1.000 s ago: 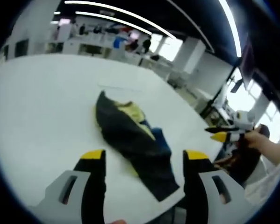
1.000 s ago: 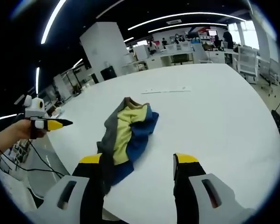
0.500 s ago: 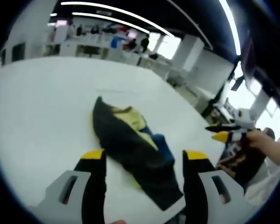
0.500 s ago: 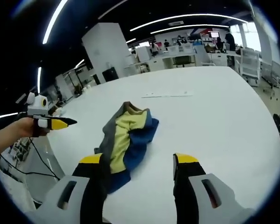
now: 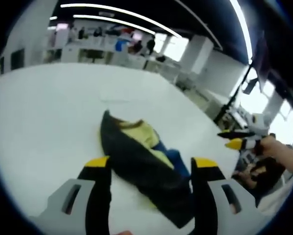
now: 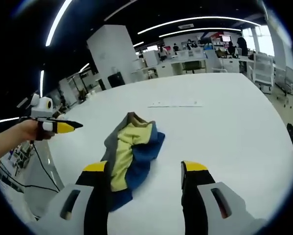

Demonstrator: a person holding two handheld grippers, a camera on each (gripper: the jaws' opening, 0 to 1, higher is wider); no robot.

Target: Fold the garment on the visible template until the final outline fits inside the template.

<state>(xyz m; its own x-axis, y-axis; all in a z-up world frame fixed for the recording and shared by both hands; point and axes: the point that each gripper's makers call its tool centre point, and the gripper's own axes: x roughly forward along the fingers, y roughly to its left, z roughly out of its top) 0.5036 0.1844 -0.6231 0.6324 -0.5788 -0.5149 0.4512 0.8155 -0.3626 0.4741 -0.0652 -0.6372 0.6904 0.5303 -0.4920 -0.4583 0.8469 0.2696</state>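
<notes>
We see the crumpled garment (image 5: 145, 164) (image 6: 129, 154), grey, yellow and blue, lying on the white bench (image 5: 43, 112) (image 6: 224, 132) near its edge. Our left hand-held gripper (image 5: 150, 164) (image 6: 77, 126) and right hand-held gripper (image 6: 145, 167) (image 5: 223, 138) both gape wide over the bench, holding nothing. Desks (image 6: 185, 55) stand beyond the bench.

Room: open-plan hall. Ceiling (image 6: 151, 12) dark, crossed by long light strips (image 5: 114, 11). A white pillar (image 6: 109, 54) is seen at the back, with desks (image 6: 185, 56) and chairs ranged beyond it. Bright windows (image 5: 256, 100) are set along one side. A large white table (image 6: 224, 117) is placed in the foreground.
</notes>
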